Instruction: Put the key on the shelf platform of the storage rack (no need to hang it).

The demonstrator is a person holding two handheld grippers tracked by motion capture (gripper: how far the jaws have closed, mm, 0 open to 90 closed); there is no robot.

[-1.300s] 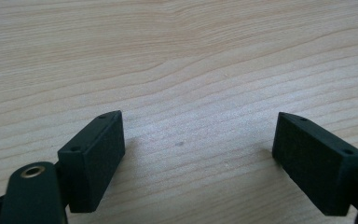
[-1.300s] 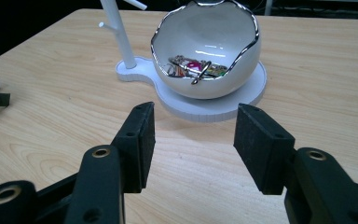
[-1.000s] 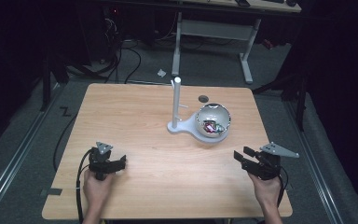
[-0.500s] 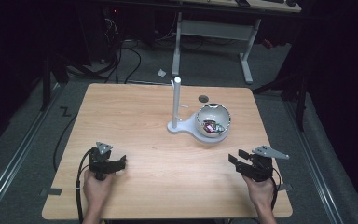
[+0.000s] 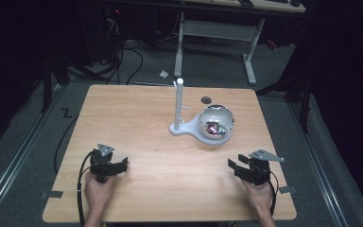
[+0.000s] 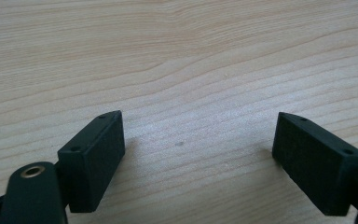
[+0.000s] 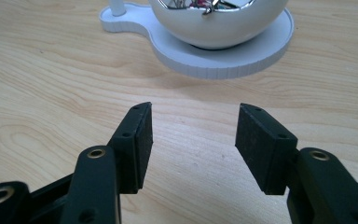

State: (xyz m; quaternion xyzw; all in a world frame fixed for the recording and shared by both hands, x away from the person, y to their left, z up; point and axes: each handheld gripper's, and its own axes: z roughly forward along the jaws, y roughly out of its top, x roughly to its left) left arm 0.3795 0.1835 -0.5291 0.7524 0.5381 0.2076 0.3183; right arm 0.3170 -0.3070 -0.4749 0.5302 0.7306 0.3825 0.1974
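On a light wooden table (image 5: 137, 113), seen from above, a person's two hands each hold a black two-jaw gripper near the front edge. At the front left, the left gripper (image 5: 116, 166) sits low over bare wood, its jaws spread wide with nothing between them (its own view shows only wood grain between the two black pads). At the front right, the right gripper (image 5: 237, 167) also has its jaws parted and empty, and they point toward the middle of the table. A grey three-cornered plate rides on top of each gripper, and a dark cable trails from each back toward the person.

Right of the table's centre stands a white stand (image 5: 187, 129) with an upright white post (image 5: 179, 101) at its left end. A shiny metal bowl (image 5: 216, 120) rests on the stand's round right end, holding small colourful items too small to identify. In the right gripper view, the bowl (image 7: 216, 21) sits ahead of the jaws, well apart from them.
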